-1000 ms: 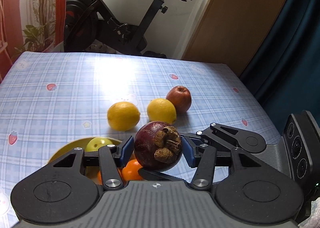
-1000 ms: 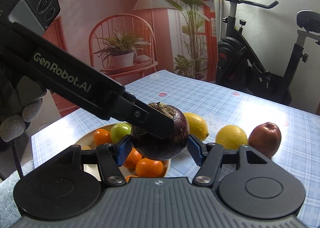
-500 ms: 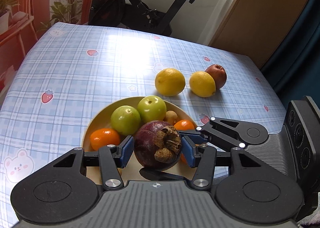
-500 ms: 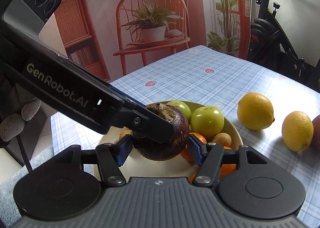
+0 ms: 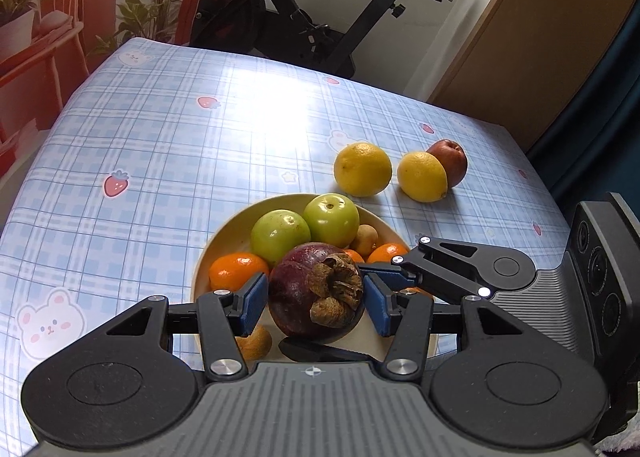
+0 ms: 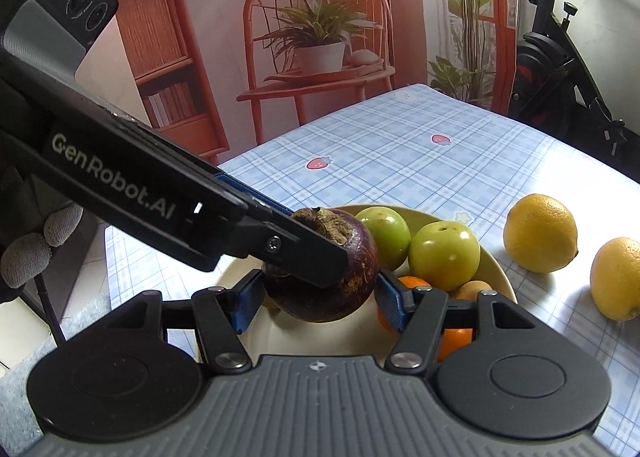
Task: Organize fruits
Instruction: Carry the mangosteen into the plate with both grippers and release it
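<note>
Both the left gripper [image 5: 316,301] and the right gripper [image 6: 320,295] pinched one dark purple round mangosteen [image 5: 316,297], sharing its weight just above the pale yellow bowl [image 5: 224,245] near the counter's [image 5: 160,145] near edge, apparently to set it among the fruit.

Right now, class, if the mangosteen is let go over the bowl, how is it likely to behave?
The mangosteen is round, so it would probably roll off the piled green apples and oranges. Its rind looks hard, so it likely won't bruise easily. The dry calyx looks brittle and might flake where the fingers press.
</note>
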The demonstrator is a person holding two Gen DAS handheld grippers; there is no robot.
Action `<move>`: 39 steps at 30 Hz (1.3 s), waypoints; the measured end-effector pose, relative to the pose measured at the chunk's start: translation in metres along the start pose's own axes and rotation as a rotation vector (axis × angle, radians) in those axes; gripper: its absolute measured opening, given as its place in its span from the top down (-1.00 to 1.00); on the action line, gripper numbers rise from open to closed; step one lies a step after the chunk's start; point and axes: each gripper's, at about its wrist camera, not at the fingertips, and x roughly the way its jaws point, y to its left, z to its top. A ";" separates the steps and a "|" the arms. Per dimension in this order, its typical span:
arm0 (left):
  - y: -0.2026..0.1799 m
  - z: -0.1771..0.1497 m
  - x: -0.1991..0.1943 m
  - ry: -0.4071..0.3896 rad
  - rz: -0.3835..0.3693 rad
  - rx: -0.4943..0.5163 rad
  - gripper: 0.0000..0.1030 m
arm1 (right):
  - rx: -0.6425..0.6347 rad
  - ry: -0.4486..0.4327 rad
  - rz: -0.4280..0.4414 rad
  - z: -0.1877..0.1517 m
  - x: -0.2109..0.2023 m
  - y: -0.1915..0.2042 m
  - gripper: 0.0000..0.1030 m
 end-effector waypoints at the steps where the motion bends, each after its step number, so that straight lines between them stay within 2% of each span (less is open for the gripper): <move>1: 0.000 -0.001 -0.001 -0.001 0.001 -0.001 -0.07 | -0.001 0.000 0.002 0.000 0.000 0.001 -0.22; 13: 0.002 0.000 0.017 0.040 0.002 0.002 -0.07 | 0.025 0.038 -0.003 -0.009 0.011 -0.006 -0.22; 18: 0.008 0.003 0.019 0.018 0.016 -0.025 0.11 | 0.011 0.051 -0.002 -0.009 0.017 -0.006 -0.22; 32: 0.004 0.001 0.020 0.004 0.030 0.002 0.10 | 0.046 0.034 0.000 -0.015 0.006 -0.007 -0.21; 39: -0.003 0.000 0.020 -0.005 0.052 0.035 0.06 | 0.063 0.009 -0.023 -0.022 -0.010 -0.008 -0.09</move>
